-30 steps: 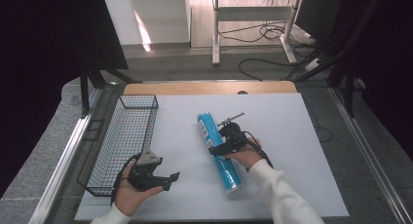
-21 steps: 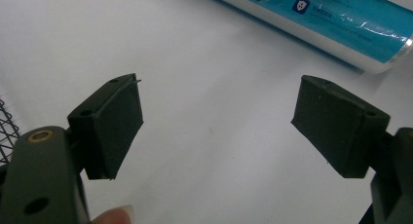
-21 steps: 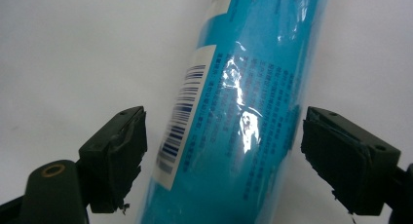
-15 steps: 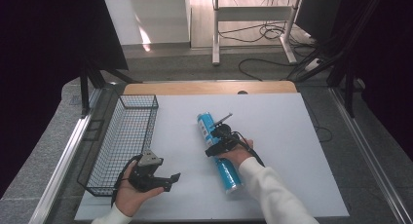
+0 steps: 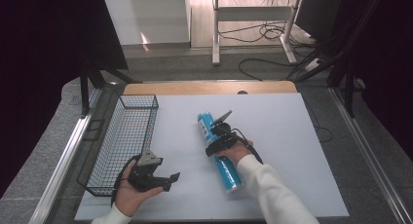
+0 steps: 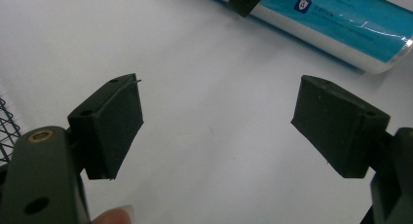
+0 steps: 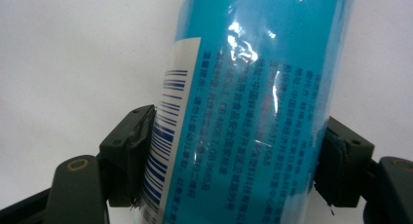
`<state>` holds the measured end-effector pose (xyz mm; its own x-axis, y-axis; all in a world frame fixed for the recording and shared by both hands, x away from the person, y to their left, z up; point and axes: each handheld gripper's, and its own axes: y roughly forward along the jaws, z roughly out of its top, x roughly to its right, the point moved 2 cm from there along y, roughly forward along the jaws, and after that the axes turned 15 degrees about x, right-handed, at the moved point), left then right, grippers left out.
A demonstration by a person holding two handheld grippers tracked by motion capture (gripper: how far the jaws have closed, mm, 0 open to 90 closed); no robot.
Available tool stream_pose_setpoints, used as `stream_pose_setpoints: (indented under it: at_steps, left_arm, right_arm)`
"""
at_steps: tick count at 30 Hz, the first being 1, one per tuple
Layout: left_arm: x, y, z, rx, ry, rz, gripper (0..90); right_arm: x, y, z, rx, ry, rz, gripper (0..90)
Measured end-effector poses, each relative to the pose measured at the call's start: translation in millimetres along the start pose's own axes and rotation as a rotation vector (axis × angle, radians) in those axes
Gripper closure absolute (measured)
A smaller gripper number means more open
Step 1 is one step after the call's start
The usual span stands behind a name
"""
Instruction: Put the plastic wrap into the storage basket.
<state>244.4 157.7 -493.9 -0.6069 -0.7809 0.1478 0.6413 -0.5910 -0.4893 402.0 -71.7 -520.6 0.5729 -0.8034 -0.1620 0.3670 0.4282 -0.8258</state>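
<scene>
Right gripper view: our right gripper (image 7: 234,160) jaws have just closed onto the blue tube (image 7: 243,102); lifting can follow. Left gripper (image 6: 216,119) jaws gape, empty, lower left.

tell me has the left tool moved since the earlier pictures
No. The left tool sits in the same spot beside the wire basket's near corner.

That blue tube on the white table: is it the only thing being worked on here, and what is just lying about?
In use:
- blue tube, lying on the table
- right tongs, which have just been closing, pads now pressed on the tube's sides

Just lying about:
- wire basket, at the table's left edge
- left tongs, open, holding nothing
- white table
</scene>
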Motion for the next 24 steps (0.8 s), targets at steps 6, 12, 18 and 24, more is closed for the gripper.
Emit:
stream_pose_setpoints:
  at_steps: [6, 12, 18, 24]
  left_arm:
    - [-0.9, -0.5, 0.2, 0.002, -0.002, 0.002, 18.4]
    - [-2.0, -0.5, -0.8, 0.002, -0.004, 0.003, 18.5]
    - [-0.9, -2.0, 0.1, 0.012, -0.001, 0.001, 18.5]
    - [-1.3, -1.9, 0.4, 0.013, -0.004, 0.001, 18.5]
  right_arm:
    - [3.7, -0.7, 1.1, -0.006, 0.041, 0.017, 28.0]
    - [6.5, -2.4, 1.6, -0.017, 0.064, 0.028, 29.1]
    - [9.2, -5.2, 1.6, 0.0, 0.06, 0.05, 30.8]
    - [9.3, -18.6, 5.0, 0.03, 0.074, 0.112, 31.3]
